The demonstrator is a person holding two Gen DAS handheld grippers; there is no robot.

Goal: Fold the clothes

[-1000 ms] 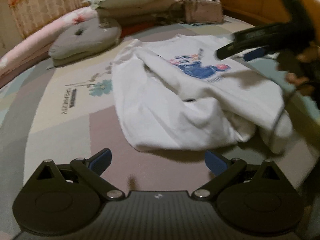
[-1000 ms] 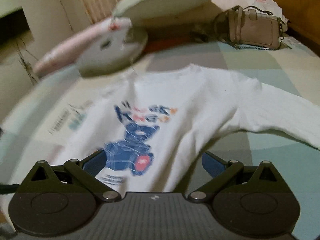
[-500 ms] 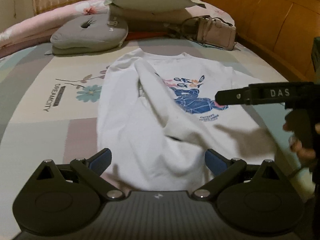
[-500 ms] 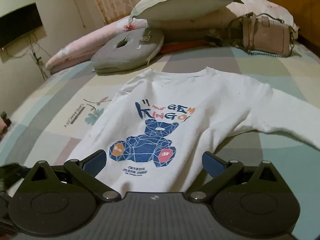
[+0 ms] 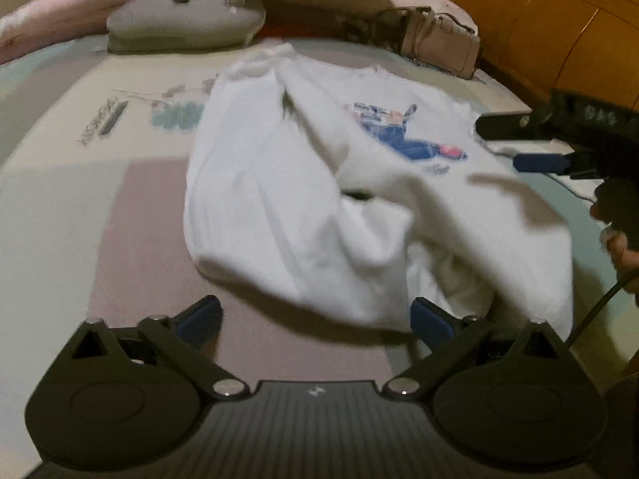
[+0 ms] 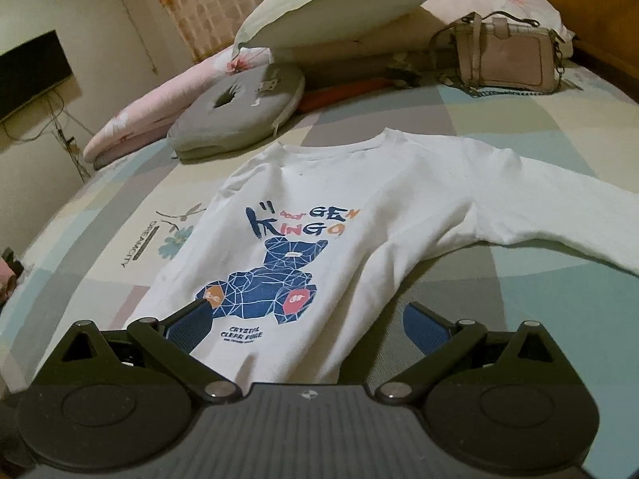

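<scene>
A white sweatshirt (image 6: 403, 199) with a blue bear print (image 6: 271, 283) lies face up on the bed, collar at the far end. One sleeve (image 6: 559, 219) stretches out to the right. In the left wrist view the sweatshirt (image 5: 271, 199) is blurred, and a thick fold of its cloth lies across the body toward the near right. My left gripper (image 5: 315, 319) is open just before the near hem, with nothing between its fingers. My right gripper (image 6: 307, 323) is open low over the hem below the print. It also shows as the right gripper (image 5: 503, 143) at the garment's right side.
A patchwork bed sheet (image 6: 539, 131) covers the bed. At the head end are a grey cushion with a hole (image 6: 235, 111), stacked pillows (image 6: 331, 12) and a pink handbag (image 6: 507, 56). A wooden headboard (image 5: 559, 20) stands at the right. A hand (image 5: 623, 247) holds the right gripper.
The left wrist view has dropped lower and nearer to the hem and is now blurred. The right gripper has moved in closer over the hem. Both stay open.
</scene>
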